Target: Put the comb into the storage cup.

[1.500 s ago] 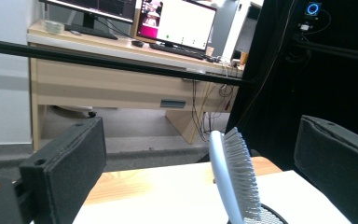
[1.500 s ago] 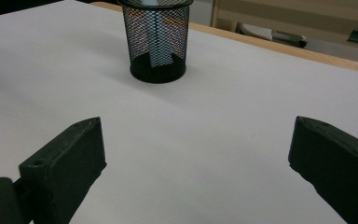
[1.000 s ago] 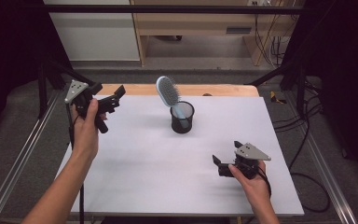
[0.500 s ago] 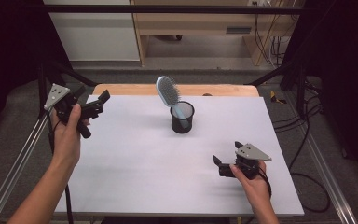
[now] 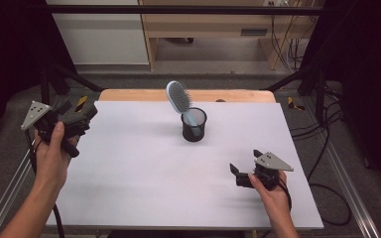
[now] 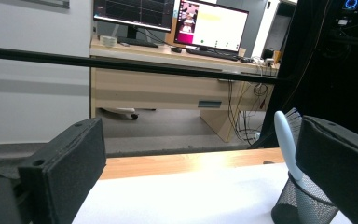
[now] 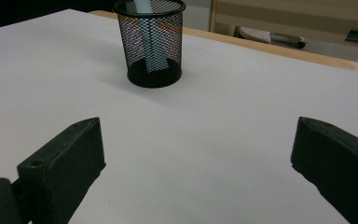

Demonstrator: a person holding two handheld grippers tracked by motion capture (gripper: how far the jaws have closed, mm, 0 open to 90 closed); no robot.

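A black mesh cup [image 5: 194, 125] stands upright at the back middle of the white table [image 5: 144, 173]. A light blue hairbrush [image 5: 178, 97] stands handle-down in it, head tilted left. My left gripper [image 5: 82, 111] is held in the air past the table's left edge, open and empty; its view shows the brush handle [image 6: 286, 144] and cup [image 6: 303, 207] at the lower right. My right gripper [image 5: 245, 166] rests low near the front right, open and empty, aimed at the cup [image 7: 151, 43] with the handle [image 7: 151, 46] seen through the mesh.
A wooden strip [image 5: 129, 94] runs along the table's far edge. Black frame bars [image 5: 178, 9] cross overhead, and cables [image 5: 322, 148] hang at the right. A desk with monitors [image 6: 168, 14] stands beyond the table.
My left gripper has moved left and slightly down, off past the table's left edge. The right gripper, cup and brush have stayed put.
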